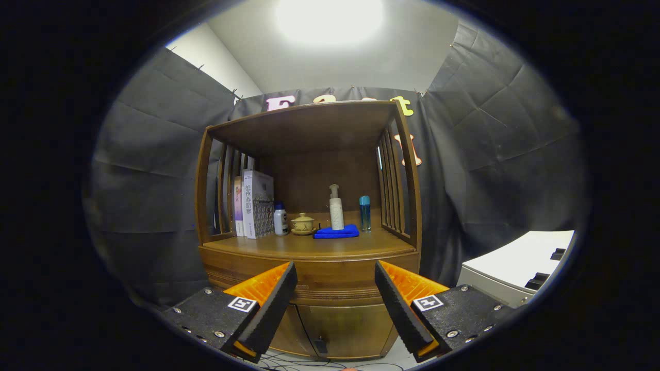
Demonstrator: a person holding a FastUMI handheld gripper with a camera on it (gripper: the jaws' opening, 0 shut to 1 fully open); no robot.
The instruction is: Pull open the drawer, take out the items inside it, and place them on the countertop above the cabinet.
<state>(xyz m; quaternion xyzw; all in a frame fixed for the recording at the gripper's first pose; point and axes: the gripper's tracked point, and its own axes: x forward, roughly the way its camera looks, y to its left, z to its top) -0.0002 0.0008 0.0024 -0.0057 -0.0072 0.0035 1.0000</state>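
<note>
I am holding my gripper [335, 288] with fingers spread apart before the closed drawer [335, 275] under the countertop [309, 246], judging it stiff, heavy wood, best pulled from its lower lip.

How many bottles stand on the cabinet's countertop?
3: a small white bottle beside the books, a white pump bottle on the blue cloth, a blue bottle right of it. Open tongs hold nothing.
</note>
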